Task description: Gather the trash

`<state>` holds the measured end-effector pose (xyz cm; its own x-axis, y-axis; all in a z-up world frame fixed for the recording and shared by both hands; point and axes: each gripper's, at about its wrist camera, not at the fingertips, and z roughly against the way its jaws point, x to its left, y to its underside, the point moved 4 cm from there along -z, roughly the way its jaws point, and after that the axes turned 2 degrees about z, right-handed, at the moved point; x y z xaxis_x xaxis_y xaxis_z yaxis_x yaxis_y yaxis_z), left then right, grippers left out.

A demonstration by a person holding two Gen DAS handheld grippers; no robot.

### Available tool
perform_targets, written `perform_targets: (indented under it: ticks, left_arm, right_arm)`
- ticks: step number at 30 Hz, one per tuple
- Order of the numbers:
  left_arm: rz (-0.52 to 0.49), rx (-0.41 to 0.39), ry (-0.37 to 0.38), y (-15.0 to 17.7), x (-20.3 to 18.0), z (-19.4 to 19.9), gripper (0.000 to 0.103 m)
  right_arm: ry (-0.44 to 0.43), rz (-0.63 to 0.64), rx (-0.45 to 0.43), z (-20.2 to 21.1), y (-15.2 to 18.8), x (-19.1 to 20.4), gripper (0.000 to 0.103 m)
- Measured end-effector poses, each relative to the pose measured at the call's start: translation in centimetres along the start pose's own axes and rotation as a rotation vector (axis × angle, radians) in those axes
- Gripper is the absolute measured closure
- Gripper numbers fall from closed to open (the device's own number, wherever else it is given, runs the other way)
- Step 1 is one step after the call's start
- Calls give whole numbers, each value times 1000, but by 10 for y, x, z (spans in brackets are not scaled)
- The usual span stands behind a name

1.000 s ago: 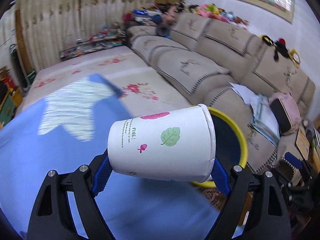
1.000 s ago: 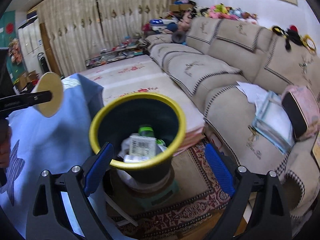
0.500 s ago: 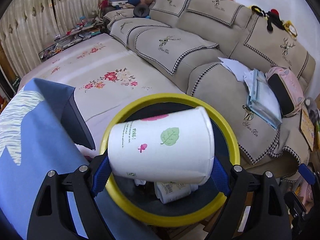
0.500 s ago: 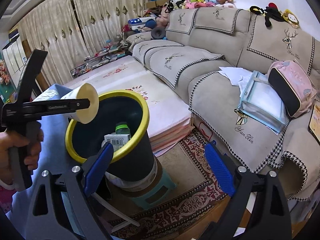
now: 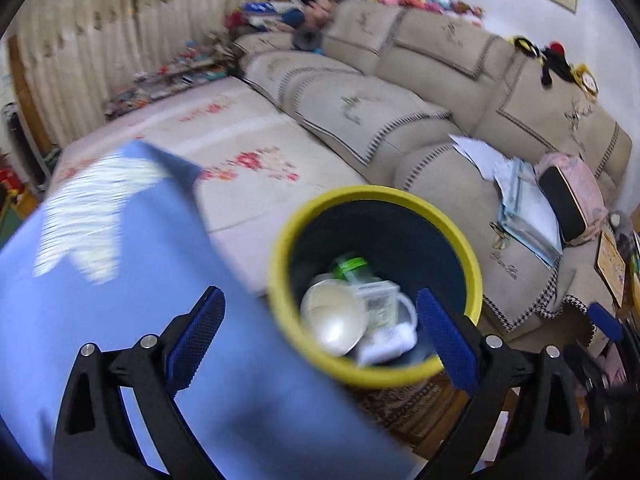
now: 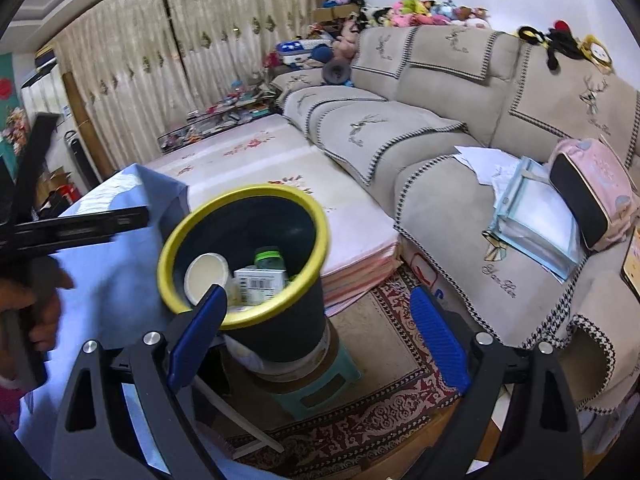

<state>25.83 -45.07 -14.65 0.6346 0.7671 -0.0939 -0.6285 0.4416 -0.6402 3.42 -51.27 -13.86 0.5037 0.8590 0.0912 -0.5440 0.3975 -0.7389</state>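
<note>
The white paper cup (image 5: 334,324) lies mouth-up inside the dark bin with the yellow rim (image 5: 376,192), beside a green-capped bottle (image 5: 352,266) and a barcoded white box (image 6: 260,282). My left gripper (image 5: 318,292) hangs above the bin's near-left side, its jaws opening with nothing between the blue pads. In the right wrist view the cup (image 6: 206,276) rests against the bin's left wall under the rim (image 6: 240,196). My right gripper (image 6: 318,292) is open and empty, in front of the bin. The left gripper's black finger (image 6: 80,226) and a hand (image 6: 36,312) show at the left.
The bin stands on a green stool (image 6: 320,384) on a patterned rug (image 6: 380,412). A blue cloth (image 5: 120,320) covers the surface to its left. Behind lie a floral mat (image 6: 280,160) and a beige sofa (image 6: 400,132) with papers and a pink bag (image 6: 592,184).
The left gripper carried the paper cup over the bin, let it go, and pulled back left. The cup now lies inside the bin. The right gripper shifted slightly.
</note>
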Motion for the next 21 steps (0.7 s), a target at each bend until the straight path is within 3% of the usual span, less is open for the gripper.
perform_targets:
  ticks: [6, 12, 16, 21]
  left_arm:
    - [85, -158, -144, 57, 73, 118, 5]
    - [197, -246, -311, 124, 129, 209, 5]
    - [273, -305, -367, 163, 152, 256, 5]
    - [336, -351, -383, 198, 163, 295, 5]
  right_arm:
    - [-77, 87, -20, 17, -2, 45, 11]
    - [-161, 208, -75, 45, -7, 105, 8]
    - [-212, 269, -110, 65, -7, 137, 8]
    - [-242, 287, -127, 82, -5, 149, 7]
